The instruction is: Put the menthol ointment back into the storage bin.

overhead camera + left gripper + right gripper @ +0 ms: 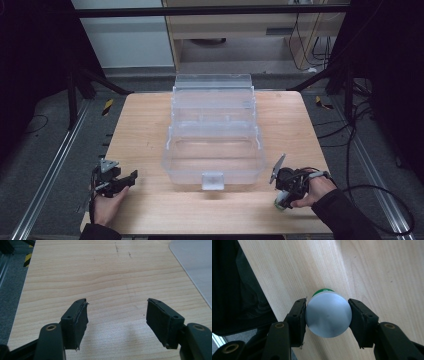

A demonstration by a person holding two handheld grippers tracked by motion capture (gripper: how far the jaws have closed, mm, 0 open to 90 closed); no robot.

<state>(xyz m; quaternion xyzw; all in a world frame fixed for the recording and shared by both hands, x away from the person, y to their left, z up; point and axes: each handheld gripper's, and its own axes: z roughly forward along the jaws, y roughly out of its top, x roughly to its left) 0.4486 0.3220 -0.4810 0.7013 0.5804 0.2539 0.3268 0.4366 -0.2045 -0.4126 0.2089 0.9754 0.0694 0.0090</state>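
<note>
- Dark curtains and a grey floor with cables surround one pale wooden table point(150, 130), which we see from above.
- We count one clear plastic box point(214, 134) at the middle of the table, open, its lid tilted back at the far side and a small latch at its near wall; we can read no label or writing on it.
- We count two hands: the left hand point(106, 204) at the table's near left corner, the right hand point(316, 191) at the near right.
- We see the left gripper point(117, 315) with its jaws wide apart over bare wood, a corner of the box at the upper right of its view.
- We see the right gripper point(327, 315) with its jaws clamped on one small round container point(328, 316), grey-white on the end facing us with a green rim behind it, near the table's front edge, right of the box; no writing shows on it.
</note>
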